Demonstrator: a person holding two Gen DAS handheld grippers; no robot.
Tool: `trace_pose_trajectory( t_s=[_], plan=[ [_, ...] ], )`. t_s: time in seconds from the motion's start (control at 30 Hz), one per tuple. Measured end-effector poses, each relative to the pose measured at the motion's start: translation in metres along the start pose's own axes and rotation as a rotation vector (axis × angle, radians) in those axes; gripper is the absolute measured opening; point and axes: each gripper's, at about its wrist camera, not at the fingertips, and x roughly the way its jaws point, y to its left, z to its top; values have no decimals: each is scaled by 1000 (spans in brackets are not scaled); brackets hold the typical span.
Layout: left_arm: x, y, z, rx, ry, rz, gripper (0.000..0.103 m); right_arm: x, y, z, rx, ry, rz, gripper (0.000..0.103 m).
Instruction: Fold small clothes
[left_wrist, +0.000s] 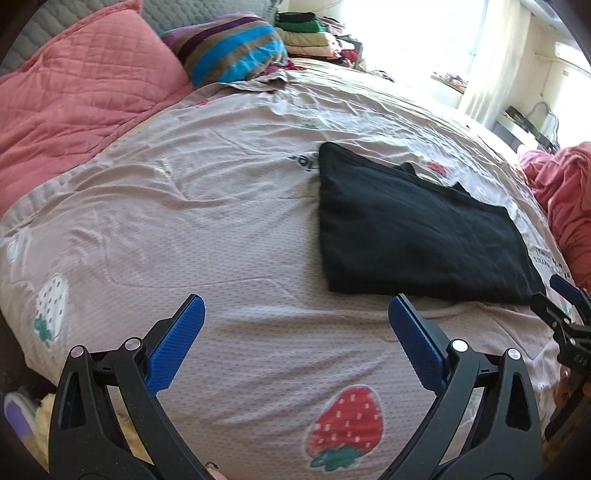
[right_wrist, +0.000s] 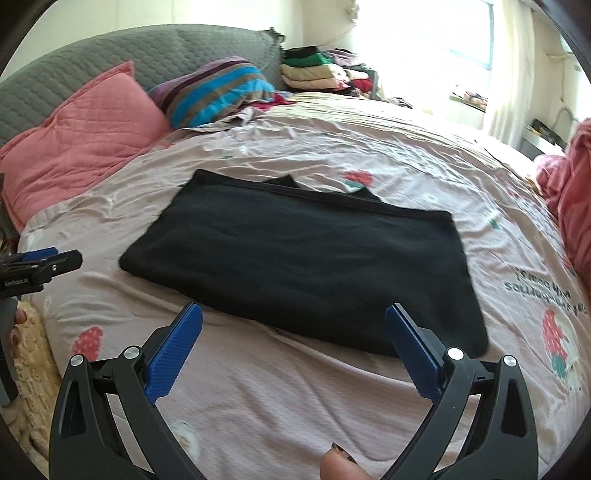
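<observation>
Folded flat black cloth garment lying on the bed's pinkish strawberry-print cotton sheet, well short of the pink quilted pillow. Left claw spread wide, empty, hovering beside the garment's near left corner. Right claw likewise spread and empty, just before the garment's near edge, not touching it.

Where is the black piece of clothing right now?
The folded black garment lies flat on the strawberry-print bedsheet, just beyond the open right gripper.
</observation>
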Motion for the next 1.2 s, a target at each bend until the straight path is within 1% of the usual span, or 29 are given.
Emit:
trace_pose_trajectory(
  t_s=[0.17,0.43,0.73,0.9,1.2],
  plan=[
    [-3,17,3,-35,-9,9,93,6,25,11,-52,-6,30,98],
    [-8,34,11,-64,-34,24,93,20,52,23,-105,-3,65,98],
    [6,43,25,-76,-26,38,93,44,88,27,-192,22,89,98],
    [17,42,31,-59,-12,38,93,61,110,24,-266,32,67,98],
    [43,45,43,-65,18,38,93,88,130,19,-379,39,5,98]
  ],
)
